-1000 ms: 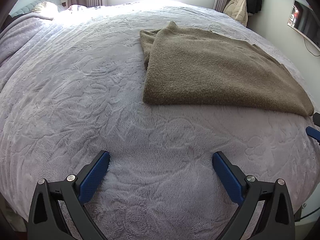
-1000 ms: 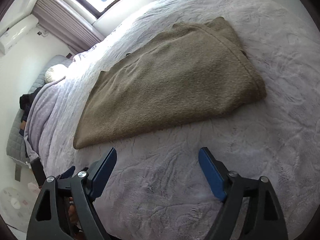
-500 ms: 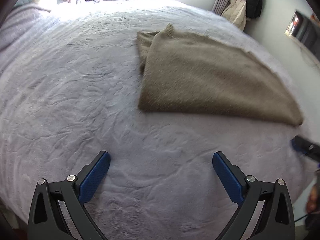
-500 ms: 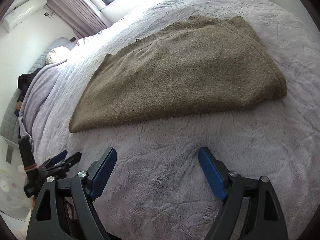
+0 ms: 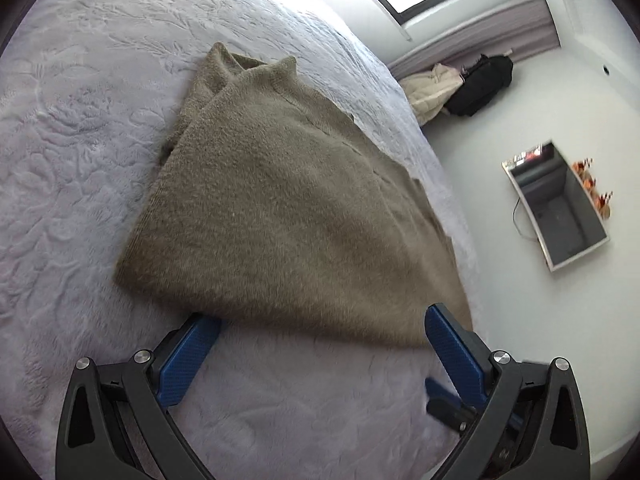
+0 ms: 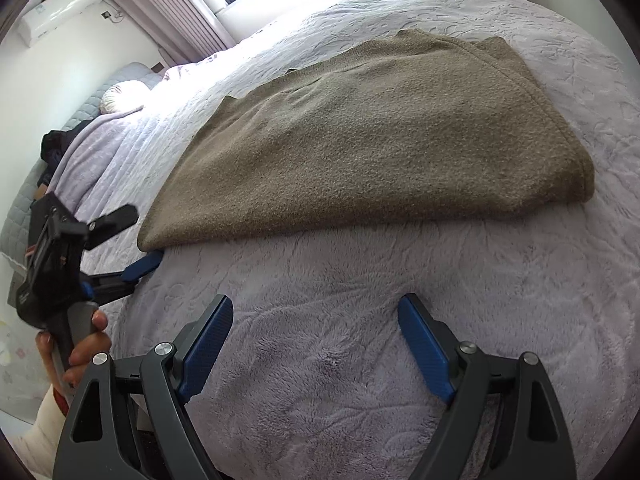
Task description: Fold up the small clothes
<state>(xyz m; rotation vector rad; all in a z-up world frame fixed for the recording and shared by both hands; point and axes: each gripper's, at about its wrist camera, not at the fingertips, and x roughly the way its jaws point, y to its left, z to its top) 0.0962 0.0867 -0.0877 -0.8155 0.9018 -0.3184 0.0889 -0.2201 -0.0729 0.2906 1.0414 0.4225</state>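
Sweater (image 5: 280, 208) lies half-folded on bed (image 5: 72, 128) as left gripper (image 5: 320, 344), jaws spread, has just reached its hem; right gripper (image 6: 316, 344) waits, released.

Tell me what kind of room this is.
Most likely a bedroom in a home: the olive sweater lies on a bed with a lilac plush bedspread, a pillow sits at its far end, and a wall air conditioner hangs beside the curtained window.
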